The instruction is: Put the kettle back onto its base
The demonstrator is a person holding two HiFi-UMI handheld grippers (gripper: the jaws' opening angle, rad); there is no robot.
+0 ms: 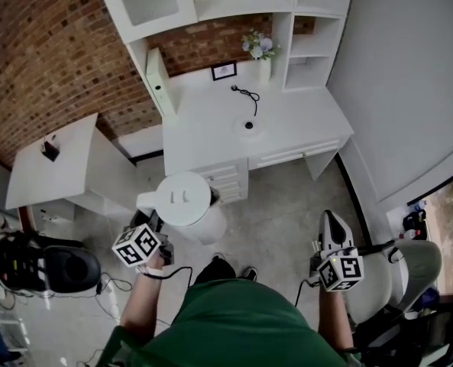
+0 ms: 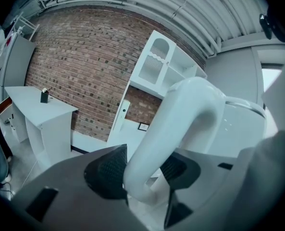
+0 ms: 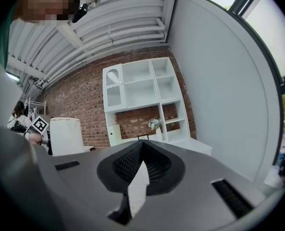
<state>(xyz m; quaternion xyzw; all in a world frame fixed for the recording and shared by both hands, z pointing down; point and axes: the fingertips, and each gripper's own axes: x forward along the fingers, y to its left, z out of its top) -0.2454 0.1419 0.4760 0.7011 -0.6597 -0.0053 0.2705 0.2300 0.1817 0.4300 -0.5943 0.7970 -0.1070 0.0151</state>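
Kettle [image 1: 186, 199] held well apart from its base [image 1: 249, 127]
My left tongs [image 2: 143, 170] pinch its white handle [image 2: 180, 114]; my right tongs [image 3: 141, 163] are pressed together, empty

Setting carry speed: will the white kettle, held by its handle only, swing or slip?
Likely rigid: the kettle looks hard plastic. Its body hangs beside the left gripper, whose jaws clamp only the smooth rounded handle, so it may pivot or slip if jerked. Weight unclear; the lid hides any water.
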